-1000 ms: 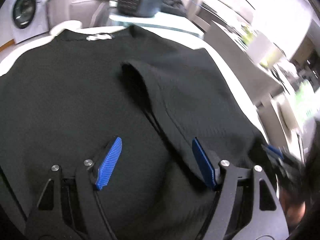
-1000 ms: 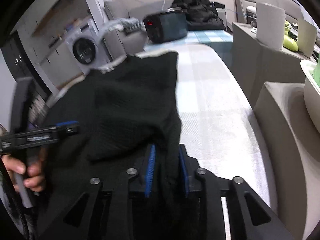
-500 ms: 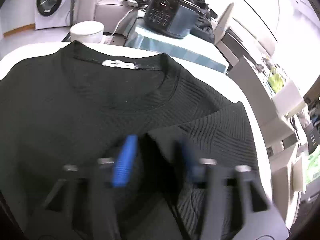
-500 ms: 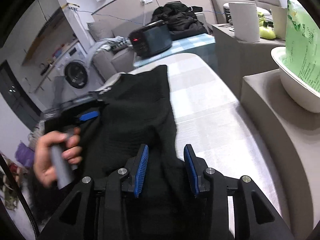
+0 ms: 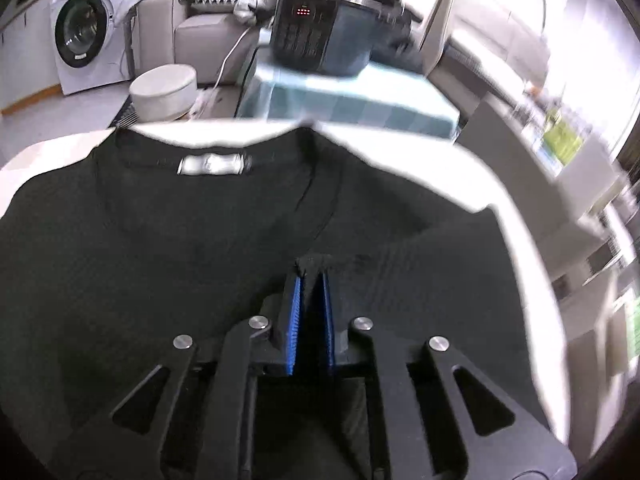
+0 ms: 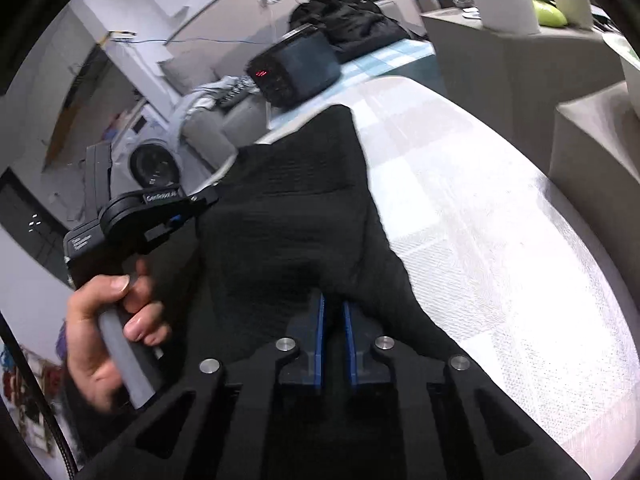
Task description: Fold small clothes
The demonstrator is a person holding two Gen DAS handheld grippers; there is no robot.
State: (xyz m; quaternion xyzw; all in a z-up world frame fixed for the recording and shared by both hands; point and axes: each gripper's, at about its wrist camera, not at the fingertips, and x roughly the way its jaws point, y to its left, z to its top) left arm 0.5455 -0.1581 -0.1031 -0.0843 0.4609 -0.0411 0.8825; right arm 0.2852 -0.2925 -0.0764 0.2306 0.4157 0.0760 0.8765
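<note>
A black knit top (image 5: 140,248) lies spread on a white, softly padded table (image 5: 472,168), its round neckline and small white label (image 5: 211,165) toward the far edge. The fabric is dark and matte with a fine ribbed weave; one side is turned in over the body, forming a raised fold.

In the left wrist view, a white front-loading washing machine (image 5: 86,30) stands far left, with a round pale stool (image 5: 164,90) beside it and a dark boxy appliance (image 5: 316,36) with red lights behind. The left gripper (image 5: 311,276) has just been closing; its ridged blue pads (image 5: 295,312) are pinched on a peak of the cloth's folded edge.

In the right wrist view, a bare hand (image 6: 108,320) at left grips the grey handle of the left tool. The top runs up the middle, and the table's woven white cover (image 6: 500,240) fills the right. The right gripper (image 6: 333,308) has also just been closing, its blue pads (image 6: 319,340) clamped on the black fabric's near edge.
</note>
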